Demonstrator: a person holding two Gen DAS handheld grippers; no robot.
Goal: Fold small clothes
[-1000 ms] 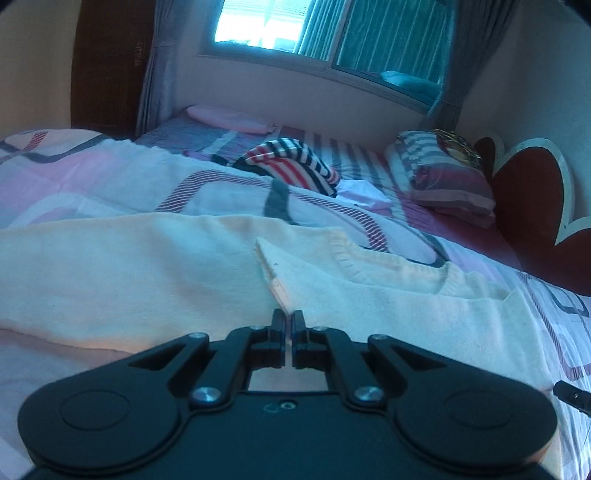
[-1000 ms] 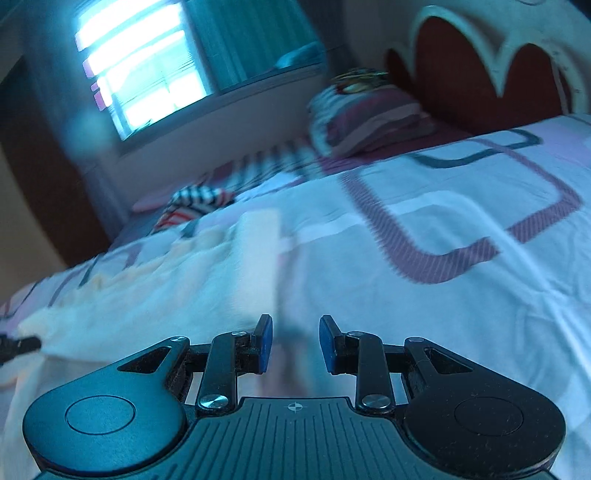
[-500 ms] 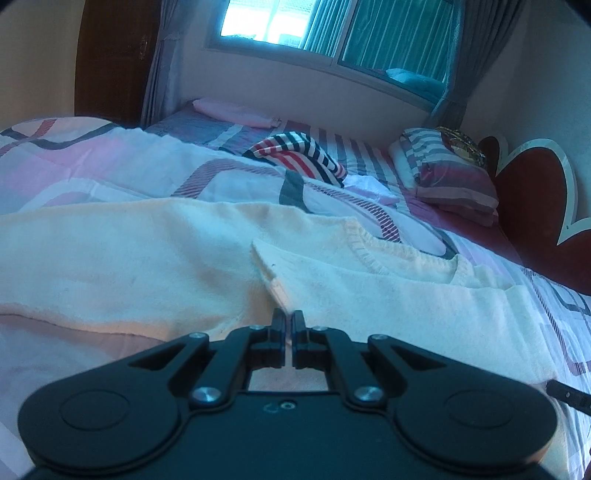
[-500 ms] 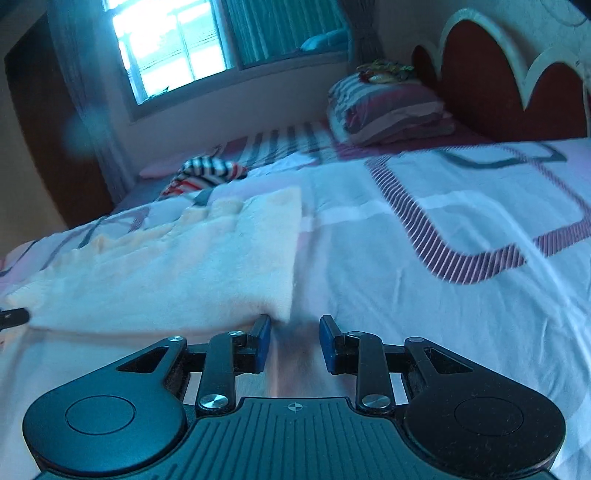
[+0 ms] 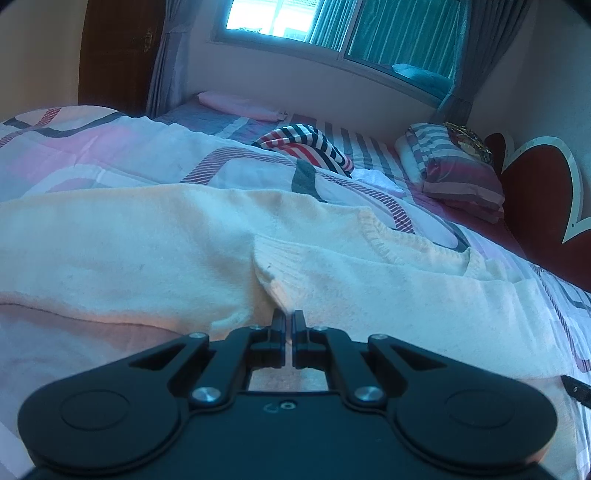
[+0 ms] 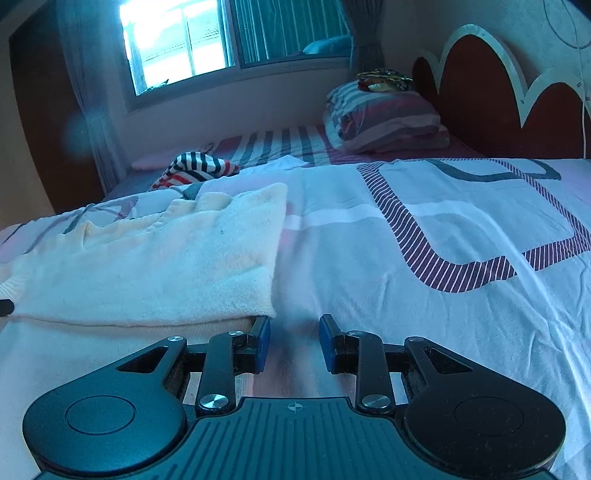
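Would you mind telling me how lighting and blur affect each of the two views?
Left wrist view: the window is blown out, a blue cast covers the cream sweater, and fisheye bends the edges. Right wrist view: the window glares, with a hazy flare spot on the curtain; the picture is otherwise sharp.

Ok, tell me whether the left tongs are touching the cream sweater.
Touching. In the left wrist view the left tongs are shut on a pinched ridge of the cream sweater, the cloth running straight into the closed tips.
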